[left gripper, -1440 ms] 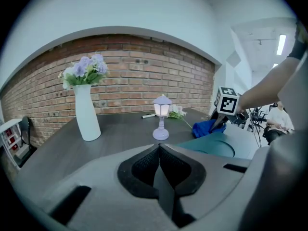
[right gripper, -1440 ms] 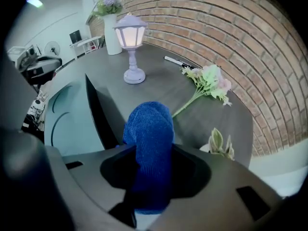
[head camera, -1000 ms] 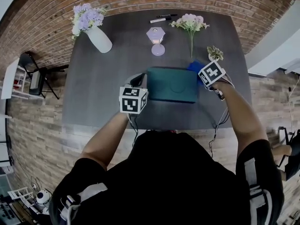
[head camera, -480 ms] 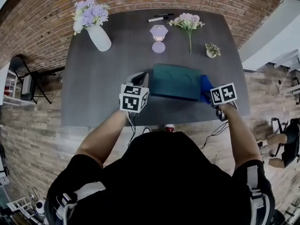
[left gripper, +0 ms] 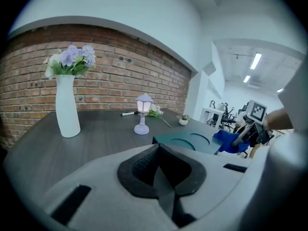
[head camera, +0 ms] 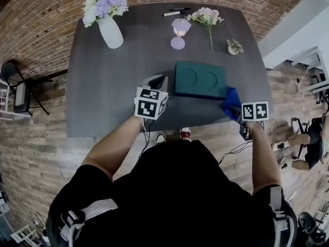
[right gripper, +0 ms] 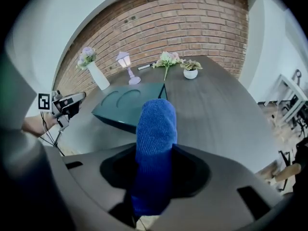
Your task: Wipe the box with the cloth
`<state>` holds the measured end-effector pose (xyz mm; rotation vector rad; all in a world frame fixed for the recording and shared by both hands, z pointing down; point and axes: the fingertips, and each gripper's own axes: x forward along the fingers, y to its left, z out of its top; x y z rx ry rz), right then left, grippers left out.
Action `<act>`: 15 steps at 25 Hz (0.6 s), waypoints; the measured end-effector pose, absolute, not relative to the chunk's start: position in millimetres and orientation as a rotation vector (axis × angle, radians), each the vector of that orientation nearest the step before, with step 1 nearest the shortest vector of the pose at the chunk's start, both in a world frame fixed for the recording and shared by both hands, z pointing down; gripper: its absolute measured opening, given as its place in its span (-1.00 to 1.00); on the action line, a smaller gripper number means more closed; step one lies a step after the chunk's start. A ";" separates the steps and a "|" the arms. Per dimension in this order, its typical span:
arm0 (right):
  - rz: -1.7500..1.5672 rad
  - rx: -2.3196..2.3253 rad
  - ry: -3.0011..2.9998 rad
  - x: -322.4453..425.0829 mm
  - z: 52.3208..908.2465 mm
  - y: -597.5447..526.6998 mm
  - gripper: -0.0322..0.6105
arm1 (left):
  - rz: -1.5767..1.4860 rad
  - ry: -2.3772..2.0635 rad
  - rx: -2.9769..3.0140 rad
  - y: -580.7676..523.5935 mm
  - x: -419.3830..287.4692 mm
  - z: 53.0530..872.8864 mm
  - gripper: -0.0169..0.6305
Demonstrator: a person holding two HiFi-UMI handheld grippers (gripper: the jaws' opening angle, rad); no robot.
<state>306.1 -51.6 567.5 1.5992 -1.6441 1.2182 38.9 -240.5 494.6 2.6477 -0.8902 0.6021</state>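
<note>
The dark teal box with two round dents in its lid lies flat on the dark table. My right gripper is shut on the blue cloth, just off the box's near right corner by the table's front edge. In the right gripper view the cloth stands up between the jaws, with the box beyond it. My left gripper is beside the box's left side, shut and holding nothing. In the left gripper view the box and the cloth are ahead to the right.
At the back of the table stand a white vase of purple flowers, a small lilac lamp, a cut flower, a little potted plant and markers. A brick wall is behind the table. A black chair stands at the left.
My right gripper has drawn the cloth from the box's far right corner along its right side to the near right corner. The left gripper has stayed by the box's left side.
</note>
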 end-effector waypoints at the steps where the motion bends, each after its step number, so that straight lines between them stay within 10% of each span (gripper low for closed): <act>1: 1.218 1.630 -1.648 308.2 560.5 -53.1 -0.40 | 0.598 -0.882 2.644 -239.0 36.5 494.7 -0.92; 15: 1.087 1.476 -2.032 176.1 478.9 -244.4 -0.40 | 0.482 -1.092 2.563 -254.2 -36.0 463.5 -0.92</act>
